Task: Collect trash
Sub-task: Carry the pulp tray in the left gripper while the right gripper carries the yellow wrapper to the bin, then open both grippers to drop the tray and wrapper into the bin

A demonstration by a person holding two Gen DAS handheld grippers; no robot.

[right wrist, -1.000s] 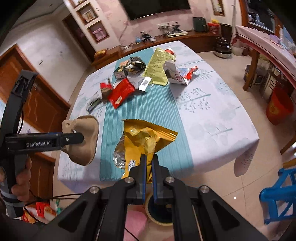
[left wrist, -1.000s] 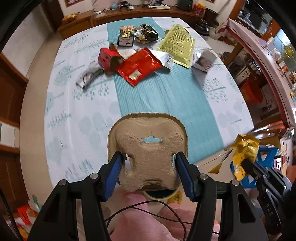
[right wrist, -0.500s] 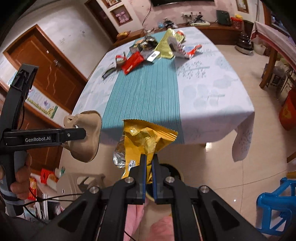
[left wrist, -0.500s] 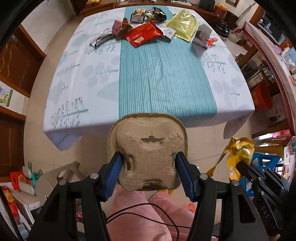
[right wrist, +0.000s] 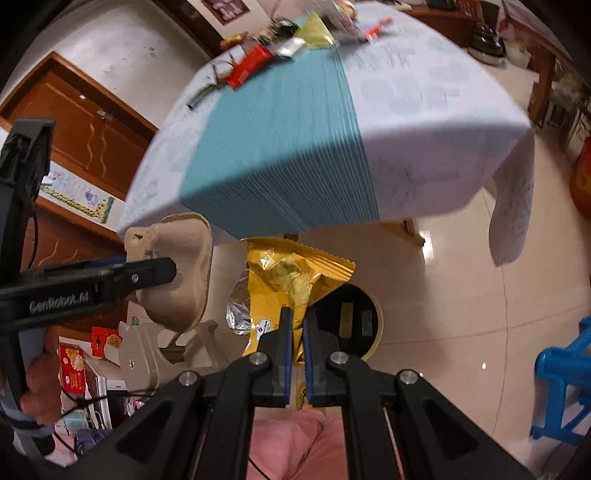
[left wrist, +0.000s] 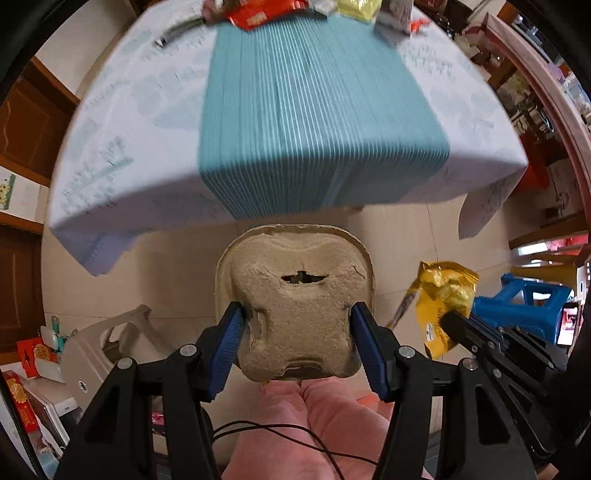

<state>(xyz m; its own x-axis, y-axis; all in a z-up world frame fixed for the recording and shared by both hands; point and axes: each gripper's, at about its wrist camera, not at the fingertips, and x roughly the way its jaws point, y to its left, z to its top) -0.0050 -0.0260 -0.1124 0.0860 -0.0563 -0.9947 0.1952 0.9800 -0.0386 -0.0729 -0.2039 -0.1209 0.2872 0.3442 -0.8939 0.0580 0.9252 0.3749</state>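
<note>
The left gripper point(left wrist: 297, 334) clamps the pulp tray point(left wrist: 295, 302) between its two fingers, the tray standing straight ahead of it. Ahead of and above the tray lies the table point(left wrist: 110, 147), with a runner point(left wrist: 314, 110) down its middle and wrappers point(left wrist: 266, 14) scattered at its far end. To the right, the right gripper point(right wrist: 295, 328) pinches the snack bag point(right wrist: 291, 280), which sticks up ahead of its fingers. Beyond and below that bag sits the bin point(right wrist: 375, 332) on the floor, in front of the table's near edge. A stool point(left wrist: 524, 310) stands further right.
</note>
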